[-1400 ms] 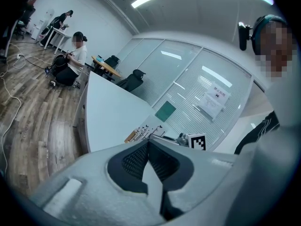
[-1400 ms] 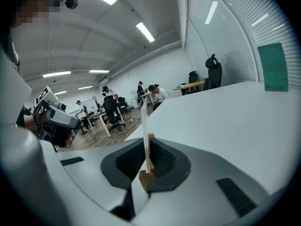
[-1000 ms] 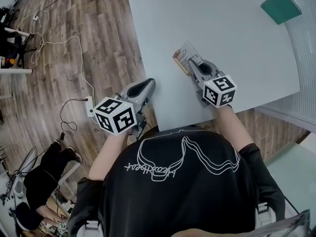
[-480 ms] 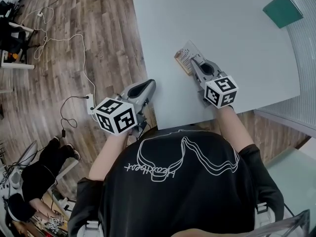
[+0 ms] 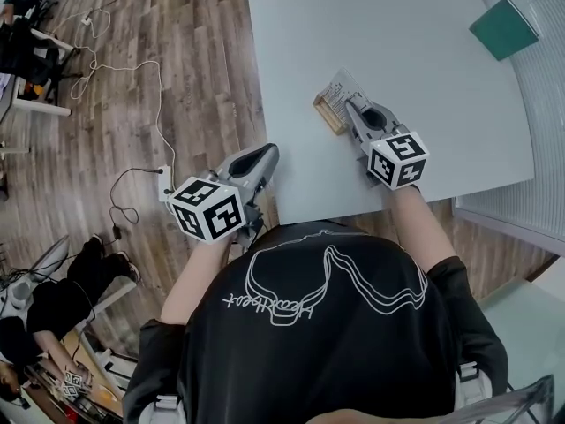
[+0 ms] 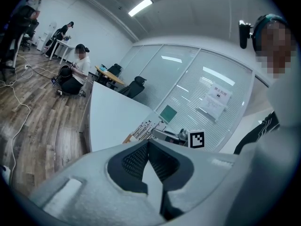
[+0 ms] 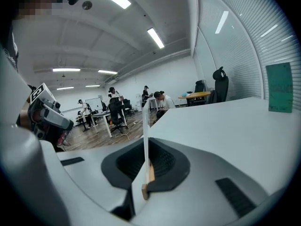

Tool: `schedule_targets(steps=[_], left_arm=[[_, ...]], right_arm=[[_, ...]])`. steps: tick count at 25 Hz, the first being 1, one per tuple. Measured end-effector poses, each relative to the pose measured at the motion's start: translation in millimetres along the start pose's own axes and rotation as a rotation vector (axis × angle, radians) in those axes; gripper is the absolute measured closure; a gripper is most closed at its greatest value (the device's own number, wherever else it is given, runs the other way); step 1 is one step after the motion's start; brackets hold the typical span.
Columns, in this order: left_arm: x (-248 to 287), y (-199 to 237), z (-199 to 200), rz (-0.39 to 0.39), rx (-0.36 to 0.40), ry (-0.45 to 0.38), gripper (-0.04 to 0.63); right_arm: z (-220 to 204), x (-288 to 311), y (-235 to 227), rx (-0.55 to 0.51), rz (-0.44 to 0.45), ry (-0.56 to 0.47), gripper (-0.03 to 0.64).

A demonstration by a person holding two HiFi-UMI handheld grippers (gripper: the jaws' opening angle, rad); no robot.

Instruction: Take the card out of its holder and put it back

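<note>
Leftmost, a white cable [image 5: 152,95] trails over the wooden floor [image 5: 106,175]; the left gripper [image 6: 148,144] hangs above that floor, just beside the near left edge of the white table [image 5: 397,25] and clear of its top; its jaws are pressed together with nothing between them. Further right, near the table's front edge, a small wooden holder [image 5: 327,113] sits on the tabletop, and the printed card [image 5: 338,89] rises from it, its lower edge meeting the wood; whether it sits fully in the slot I cannot tell. The right gripper [image 7: 146,154] reaches in from the near side, its jaws drawn narrow and pinching the card, which shows edge-on between the pads with the wooden strip at its base. Far right, well apart from the card, a green rectangular object [image 5: 503,26] lies by the table's far corner.
</note>
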State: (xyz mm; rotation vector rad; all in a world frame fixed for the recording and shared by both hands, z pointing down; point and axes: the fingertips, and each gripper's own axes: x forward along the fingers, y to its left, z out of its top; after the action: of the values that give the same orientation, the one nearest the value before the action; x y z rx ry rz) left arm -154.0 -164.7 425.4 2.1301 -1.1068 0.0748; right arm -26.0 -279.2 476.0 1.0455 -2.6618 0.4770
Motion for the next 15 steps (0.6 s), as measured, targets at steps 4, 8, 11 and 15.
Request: schedule_targets(steps=[4, 8, 11, 15], left_arm=[[-13.7, -16.2, 3.4, 0.025, 0.010, -0.043, 0.583], [-28.3, -35.9, 3.4, 0.039, 0.022, -0.090, 0.583], [-38.4, -50.0, 2.4, 0.036, 0.027, -0.114, 0.583], [-44.3, -73.5, 2.9, 0.022, 0.048, -0.152, 0.583]], right_arm=[[15.5, -11.9, 6.4, -0.025, -0.006, -0.022, 0.595], [30.3, -35.9, 18.9, -0.038, -0.002, -0.073, 0.595], [43.8, -57.5, 32.7, -0.027, 0.019, -0.120, 0.595], [57.3, -90.9, 48.5, -0.026, 0.054, -0.170, 0.594]])
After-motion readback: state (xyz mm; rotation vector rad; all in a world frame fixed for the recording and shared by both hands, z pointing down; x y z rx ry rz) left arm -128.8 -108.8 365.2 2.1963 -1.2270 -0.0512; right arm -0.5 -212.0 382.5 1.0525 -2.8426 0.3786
